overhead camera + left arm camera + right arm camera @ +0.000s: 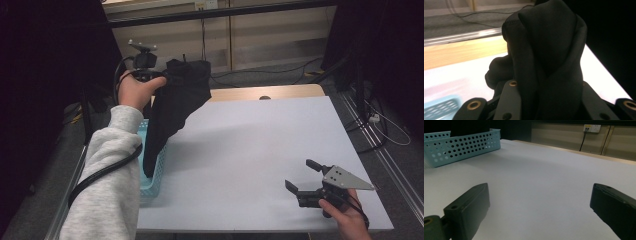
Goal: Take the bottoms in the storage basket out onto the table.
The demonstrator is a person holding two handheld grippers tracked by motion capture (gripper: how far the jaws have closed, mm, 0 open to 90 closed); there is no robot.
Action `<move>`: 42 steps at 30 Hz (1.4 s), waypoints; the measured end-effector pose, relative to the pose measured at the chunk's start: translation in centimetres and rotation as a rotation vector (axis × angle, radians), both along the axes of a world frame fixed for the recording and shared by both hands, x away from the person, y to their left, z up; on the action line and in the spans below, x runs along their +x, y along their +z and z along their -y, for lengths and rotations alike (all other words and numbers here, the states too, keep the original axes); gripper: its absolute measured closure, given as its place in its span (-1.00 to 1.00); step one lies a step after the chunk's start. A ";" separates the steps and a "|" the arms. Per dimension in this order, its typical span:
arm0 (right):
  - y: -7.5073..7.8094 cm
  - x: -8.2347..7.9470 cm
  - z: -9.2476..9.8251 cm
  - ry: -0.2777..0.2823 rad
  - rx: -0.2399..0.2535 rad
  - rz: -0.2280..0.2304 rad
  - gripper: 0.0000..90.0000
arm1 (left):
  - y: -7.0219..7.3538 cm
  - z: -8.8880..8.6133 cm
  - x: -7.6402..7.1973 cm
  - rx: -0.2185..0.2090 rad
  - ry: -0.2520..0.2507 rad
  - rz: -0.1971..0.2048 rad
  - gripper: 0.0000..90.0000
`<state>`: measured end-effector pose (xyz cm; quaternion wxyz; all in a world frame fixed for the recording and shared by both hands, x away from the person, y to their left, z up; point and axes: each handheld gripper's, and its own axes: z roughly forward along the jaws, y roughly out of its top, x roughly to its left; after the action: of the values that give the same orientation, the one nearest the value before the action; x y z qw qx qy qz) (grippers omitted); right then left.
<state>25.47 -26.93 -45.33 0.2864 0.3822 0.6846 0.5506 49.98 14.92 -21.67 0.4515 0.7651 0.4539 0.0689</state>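
A black garment (177, 102) hangs from my left gripper (164, 77), raised above the table's left side; its lower end still reaches down into the light blue basket (155, 175). In the left gripper view the bunched black cloth (549, 57) is clamped between the jaws and rises in front of the camera. My right gripper (306, 176) rests low near the front right of the white table (260, 140), jaws wide apart with nothing between them. The right gripper view looks between its two black fingertips (471, 205) across bare table toward the basket (461, 145).
The perforated blue basket sits at the table's left edge. A wooden strip (265, 92) runs along the far edge, with cables on the floor (260, 70) behind. Dark curtains stand at both sides.
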 end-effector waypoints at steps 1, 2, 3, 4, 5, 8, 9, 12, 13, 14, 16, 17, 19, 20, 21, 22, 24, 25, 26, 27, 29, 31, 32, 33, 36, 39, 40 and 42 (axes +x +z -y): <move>0.0 0.0 0.0 0.000 0.000 -0.001 -0.96 | 0.1 0.5 -0.1 0.002 -0.015 0.003 0.63; 0.0 0.0 0.0 -0.002 0.001 -0.003 -0.96 | 0.2 0.9 -0.2 0.000 -0.024 0.006 0.63; 0.0 0.0 0.0 -0.003 0.001 -0.005 -0.96 | 0.3 1.3 -0.2 -0.007 -0.029 0.012 0.63; -0.1 0.0 0.1 -0.003 0.000 -0.005 -0.96 | 0.4 1.7 -0.3 -0.013 -0.032 0.014 0.63; -0.1 0.0 0.1 -0.004 -0.001 -0.005 -0.96 | 0.4 2.0 -0.3 -0.011 -0.037 0.015 0.63; -0.1 -0.1 0.1 -0.005 0.000 -0.005 -0.96 | 0.3 2.8 -0.3 -0.022 -0.044 0.019 0.63; -0.1 0.0 0.0 -0.004 0.000 -0.005 -0.96 | 0.3 3.1 -0.4 -0.023 -0.050 0.022 0.63; -0.1 0.0 0.0 -0.002 -0.002 -0.005 -0.96 | 0.4 3.9 -0.6 -0.037 -0.069 0.028 0.63; -0.1 0.0 0.0 0.000 -0.002 -0.004 -0.96 | 0.4 4.1 -0.6 -0.040 -0.074 0.031 0.63; -0.1 0.0 0.0 0.001 -0.003 -0.003 -0.96 | 0.4 4.3 -0.7 -0.042 -0.080 0.033 0.63; -0.1 0.0 0.0 0.001 -0.003 -0.005 -0.96 | 0.5 4.8 -0.9 -0.051 -0.088 0.037 0.63; -0.1 0.1 -0.1 0.002 -0.002 -0.008 -0.96 | 0.6 5.1 -1.0 -0.053 -0.091 0.040 0.63; -0.1 0.1 -0.1 0.001 -0.003 -0.008 -0.96 | 0.6 5.7 -1.1 -0.057 -0.104 0.045 0.63; -0.1 0.1 -0.1 0.003 -0.006 -0.006 -0.96 | 0.6 6.0 -1.2 -0.062 -0.107 0.047 0.63; -0.1 0.1 -0.2 0.006 -0.006 -0.004 -0.96 | 0.6 6.3 -1.2 -0.068 -0.112 0.047 0.63; -0.1 0.1 -0.2 0.009 -0.007 -0.003 -0.96 | 0.6 6.6 -1.2 -0.072 -0.116 0.046 0.63; 0.0 0.1 -0.2 0.007 -0.009 -0.002 -0.96 | 0.6 7.3 -1.3 -0.067 -0.129 0.048 0.63; 0.0 0.1 -0.2 0.008 -0.007 -0.002 -0.96 | 0.6 7.7 -1.3 -0.063 -0.137 0.048 0.63; 0.0 0.0 -0.2 0.007 -0.008 -0.002 -0.96 | 0.6 8.0 -1.3 -0.067 -0.139 0.049 0.63; 0.0 0.0 -0.1 0.005 -0.009 -0.001 -0.96 | 0.6 8.3 -1.3 -0.072 -0.143 0.050 0.63; 0.0 0.0 0.0 0.004 -0.005 0.001 -0.96 | 0.6 9.1 -1.5 -0.083 -0.159 0.051 0.63; 0.0 0.0 0.0 0.004 -0.008 0.000 -0.96 | 0.6 10.0 -1.6 -0.094 -0.173 0.052 0.63; 0.0 0.0 0.1 0.002 -0.008 0.000 -0.96 | 0.6 10.4 -1.7 -0.092 -0.182 0.055 0.63; 0.0 0.0 0.1 0.003 -0.009 0.000 -0.96 | 0.6 10.7 -1.7 -0.090 -0.190 0.057 0.63; 0.0 0.0 0.0 0.005 -0.008 0.001 -0.96 | 0.5 11.5 -1.9 -0.109 -0.205 0.065 0.63; 0.0 0.0 0.0 0.006 -0.008 0.001 -0.96 | 0.1 11.6 -1.9 -0.118 -0.211 0.069 0.63; 0.0 0.0 0.0 0.006 -0.008 0.000 -0.96 | 0.0 11.6 -1.9 -0.116 -0.211 0.071 0.63; 0.0 0.0 0.0 0.008 -0.010 -0.001 -0.96 | -0.4 11.5 -1.8 -0.120 -0.211 0.068 0.62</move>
<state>25.50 -26.89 -45.35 0.2857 0.3785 0.6891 0.5479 48.16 3.41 -22.05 0.5162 0.7775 0.3588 0.0197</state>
